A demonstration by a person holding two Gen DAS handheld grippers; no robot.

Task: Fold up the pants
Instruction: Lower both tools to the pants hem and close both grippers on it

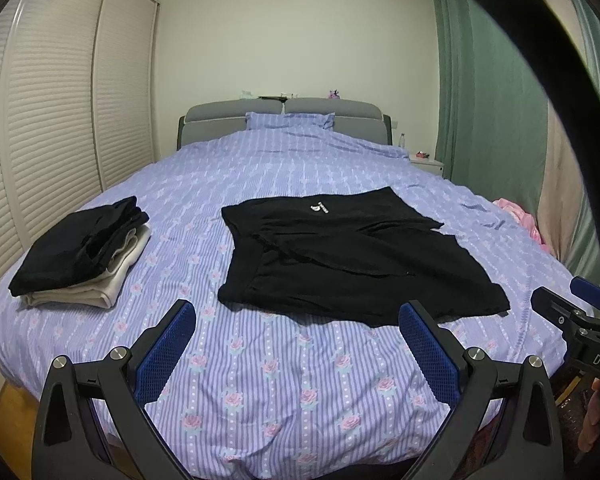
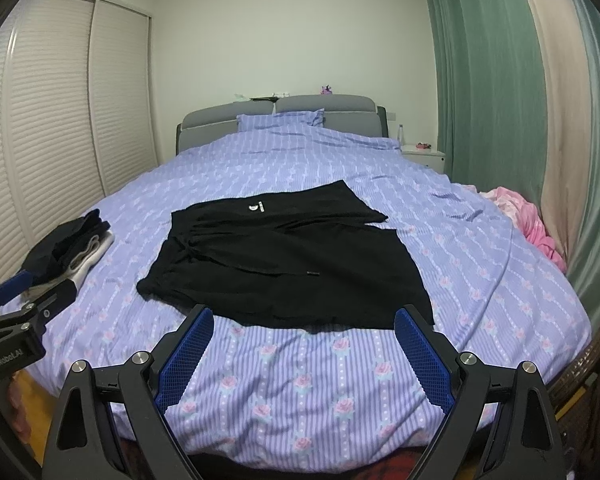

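Observation:
Black pants lie spread flat on the purple striped bed, waistband to the left, with a small white label near the far edge; they also show in the right wrist view. My left gripper is open and empty, held above the bed's near edge, short of the pants. My right gripper is open and empty, its fingertips just before the pants' near edge. The right gripper shows at the right edge of the left wrist view, and the left gripper at the left edge of the right wrist view.
A stack of folded black and cream clothes sits on the bed's left side. Pink fabric lies at the bed's right edge by green curtains. Slatted wardrobe doors stand left. A white nightstand stands beside the grey headboard.

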